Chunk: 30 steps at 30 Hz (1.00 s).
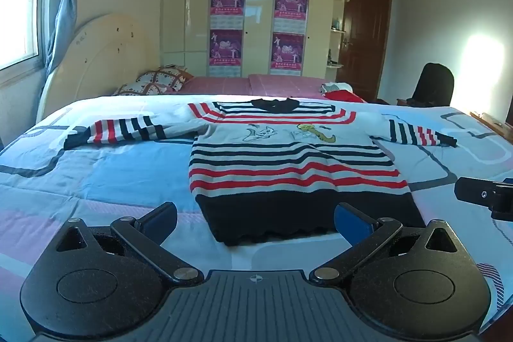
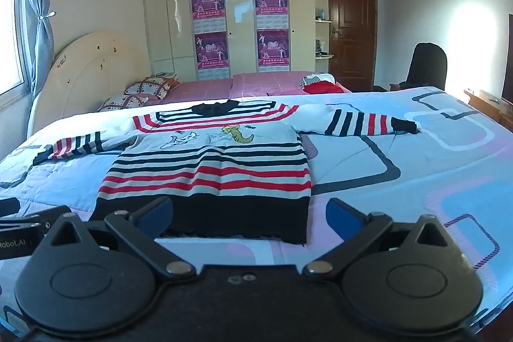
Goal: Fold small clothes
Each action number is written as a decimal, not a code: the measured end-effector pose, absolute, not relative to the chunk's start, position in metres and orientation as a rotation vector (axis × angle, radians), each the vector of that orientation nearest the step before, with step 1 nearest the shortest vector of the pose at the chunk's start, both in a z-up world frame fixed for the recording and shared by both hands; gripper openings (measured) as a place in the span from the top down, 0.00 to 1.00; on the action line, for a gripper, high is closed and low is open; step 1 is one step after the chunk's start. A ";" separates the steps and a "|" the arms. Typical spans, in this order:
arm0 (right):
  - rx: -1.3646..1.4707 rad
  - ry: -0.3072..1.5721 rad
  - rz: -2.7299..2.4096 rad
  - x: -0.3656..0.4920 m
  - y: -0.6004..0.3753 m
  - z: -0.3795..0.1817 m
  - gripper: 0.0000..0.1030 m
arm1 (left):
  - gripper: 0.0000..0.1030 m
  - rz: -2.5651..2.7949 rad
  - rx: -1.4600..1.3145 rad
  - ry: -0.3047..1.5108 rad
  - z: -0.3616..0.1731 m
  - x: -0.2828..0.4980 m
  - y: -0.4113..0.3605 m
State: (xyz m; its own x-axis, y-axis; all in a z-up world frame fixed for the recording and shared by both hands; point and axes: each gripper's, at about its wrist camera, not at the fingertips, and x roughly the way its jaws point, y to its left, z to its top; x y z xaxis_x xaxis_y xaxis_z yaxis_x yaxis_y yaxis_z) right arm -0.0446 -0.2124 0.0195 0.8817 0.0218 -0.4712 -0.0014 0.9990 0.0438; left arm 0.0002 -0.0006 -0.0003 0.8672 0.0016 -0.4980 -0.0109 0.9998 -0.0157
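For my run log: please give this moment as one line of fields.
phase: before first fold | striped sweater: flat on bed quilt, sleeves spread | left gripper: open, empty | right gripper: open, empty

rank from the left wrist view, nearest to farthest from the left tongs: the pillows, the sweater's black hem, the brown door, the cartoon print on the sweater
1. Black hem, just ahead of the open left tongs.
2. Cartoon print, mid-chest on the sweater.
3. Pillows, far left by the headboard.
4. Brown door, back right wall.
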 end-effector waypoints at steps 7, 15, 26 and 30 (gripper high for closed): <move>0.034 0.487 0.011 -0.045 -0.211 0.021 0.01 | 0.00 0.010 -0.051 0.521 0.000 0.004 0.006; 0.031 0.481 0.012 -0.046 -0.212 0.023 0.01 | 0.00 0.010 -0.050 0.509 0.004 0.000 0.004; 0.031 0.476 0.023 -0.049 -0.214 0.027 0.01 | 0.00 0.020 -0.041 0.507 0.004 0.001 0.000; 0.031 0.473 0.024 -0.049 -0.214 0.028 0.01 | 0.00 0.023 -0.040 0.503 0.005 0.000 -0.002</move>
